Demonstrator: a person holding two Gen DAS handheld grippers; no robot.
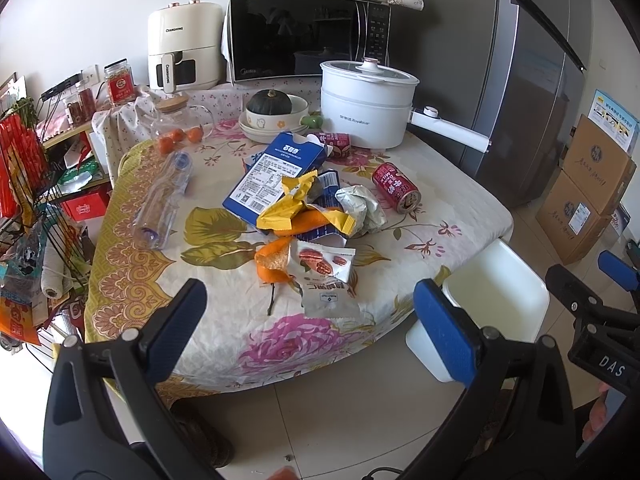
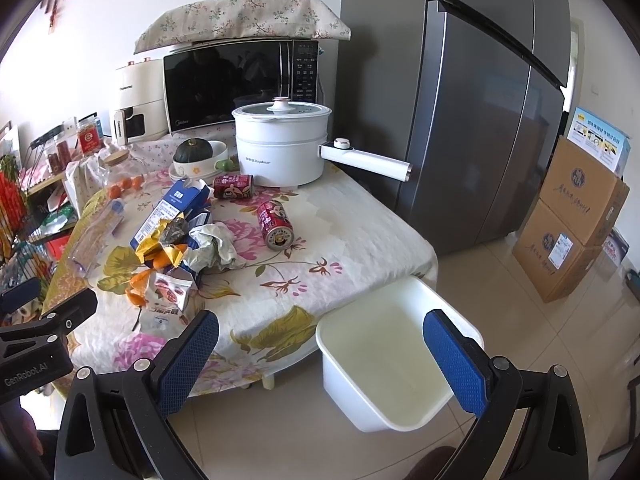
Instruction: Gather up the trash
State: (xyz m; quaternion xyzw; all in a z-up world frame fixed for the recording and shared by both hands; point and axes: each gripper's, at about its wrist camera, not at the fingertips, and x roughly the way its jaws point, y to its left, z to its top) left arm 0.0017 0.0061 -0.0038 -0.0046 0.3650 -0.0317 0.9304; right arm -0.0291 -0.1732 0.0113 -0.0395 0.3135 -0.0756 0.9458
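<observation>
While both sets of jaws are held released and empty, wrappers (image 1: pixel 308 216), a box (image 1: pixel 276 172) and cans (image 1: pixel 396 188) are seen ahead on the worktop (image 1: pixel 440 216); a white bin (image 2: pixel 384 364) sits below the right gripper (image 2: pixel 320 356), right of the left gripper (image 1: pixel 312 340).

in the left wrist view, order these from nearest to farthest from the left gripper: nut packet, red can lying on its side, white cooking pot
1. nut packet, just ahead of the left gripper, near table edge
2. red can, mid-table, to the right
3. white cooking pot, far side, by the microwave
</observation>
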